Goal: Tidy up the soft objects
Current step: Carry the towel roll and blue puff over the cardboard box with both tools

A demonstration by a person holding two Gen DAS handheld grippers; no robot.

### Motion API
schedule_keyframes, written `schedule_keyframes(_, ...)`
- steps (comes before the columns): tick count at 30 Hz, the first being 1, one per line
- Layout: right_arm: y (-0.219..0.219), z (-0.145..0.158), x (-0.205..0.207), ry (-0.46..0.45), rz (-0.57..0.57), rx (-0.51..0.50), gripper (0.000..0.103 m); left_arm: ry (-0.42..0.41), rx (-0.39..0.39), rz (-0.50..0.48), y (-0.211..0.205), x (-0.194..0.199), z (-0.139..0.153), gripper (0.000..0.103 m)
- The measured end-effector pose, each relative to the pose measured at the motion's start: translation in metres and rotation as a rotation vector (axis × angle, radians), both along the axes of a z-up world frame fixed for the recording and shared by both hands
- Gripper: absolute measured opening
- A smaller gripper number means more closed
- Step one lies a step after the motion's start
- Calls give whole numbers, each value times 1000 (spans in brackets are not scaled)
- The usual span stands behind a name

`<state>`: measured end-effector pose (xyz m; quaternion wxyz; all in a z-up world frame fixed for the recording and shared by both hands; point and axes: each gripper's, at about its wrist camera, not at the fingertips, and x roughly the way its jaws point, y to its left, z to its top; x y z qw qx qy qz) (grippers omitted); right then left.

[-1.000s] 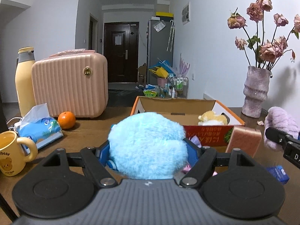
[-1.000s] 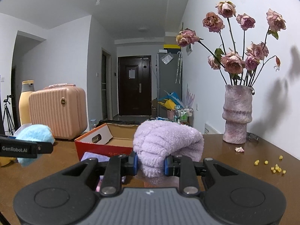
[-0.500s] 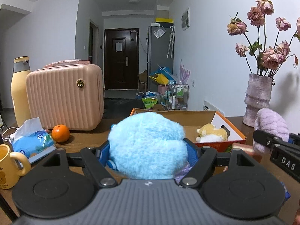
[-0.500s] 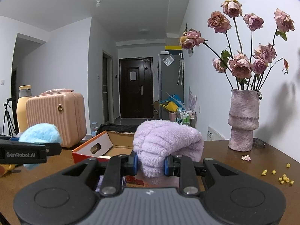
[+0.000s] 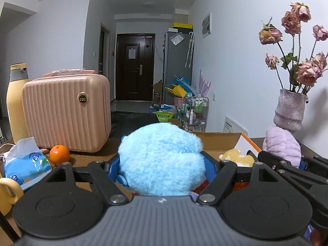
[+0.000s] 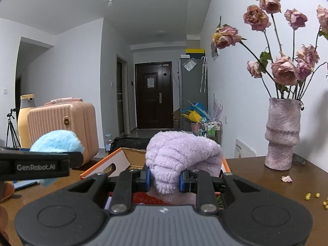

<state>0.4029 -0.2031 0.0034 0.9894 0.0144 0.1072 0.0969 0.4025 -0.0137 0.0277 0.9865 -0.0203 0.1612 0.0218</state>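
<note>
Over box (image 5: 221, 139) rim now vs before, L gripper (image 5: 162, 164) clamps blue plush (image 5: 162, 160), R gripper (image 6: 164, 181) pinches lilac towel (image 6: 182, 151)

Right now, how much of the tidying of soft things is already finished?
Done: a yellow plush toy already lies inside the orange cardboard box. In hand: the left tongs grip a fluffy blue ball, and the right tongs pinch a folded lilac fleece cloth. Left: both must go into the box.
</note>
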Motion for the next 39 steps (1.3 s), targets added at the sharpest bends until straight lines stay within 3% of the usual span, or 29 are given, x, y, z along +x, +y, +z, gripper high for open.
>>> schedule_keyframes(39,37,-24,122,83,-28,-2,24,30,10,16,12,120,-16,77)
